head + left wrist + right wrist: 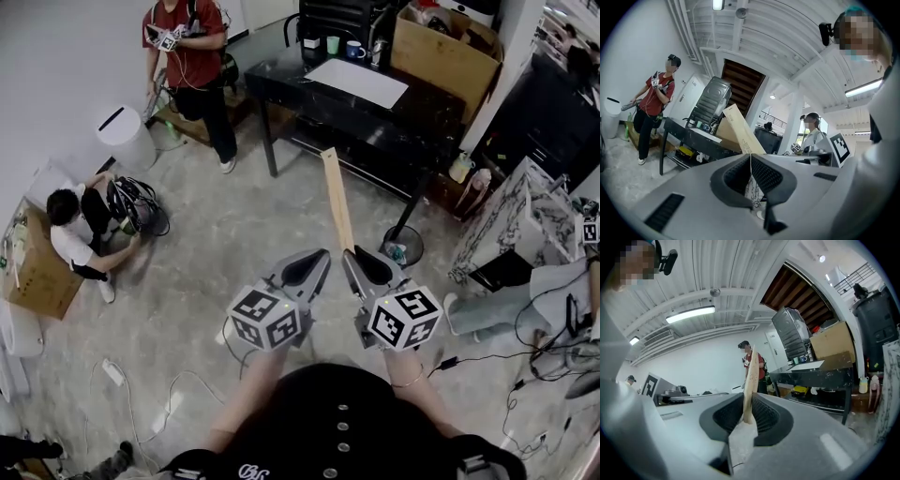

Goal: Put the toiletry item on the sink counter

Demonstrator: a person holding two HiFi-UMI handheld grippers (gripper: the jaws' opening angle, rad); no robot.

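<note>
We are at the carrying step. Our right gripper (pixel 354 258) has its jaws nearly together, pinched on the near end of a long flat tan strip (pixel 337 199). Seen edge-on in the right gripper view, the strip stands up between the ribbed pads. From the grip it reaches forward over the floor and its far end points at the near edge of the black table (pixel 375 112), which it does not reach.

Our left gripper (pixel 317 261) is just beside the right one, on the same side of the table. Its jaws are pressed together with nothing between them, so it takes no part in the hold.

We cannot tell whether this strip is the toiletry item. It is the only thing we are holding, so we treat it as such.

No sink is plainly visible. The marbled unit (pixel 511 220), to the right of the table, looks to us like the likeliest counter, and some bottles (pixel 461 169) stand between it and the table's right end.

Next we need to turn towards that unit and walk the strip over. Its long free end has to clear the table leg. Then we lower it flat onto the top before the jaws part.
</note>
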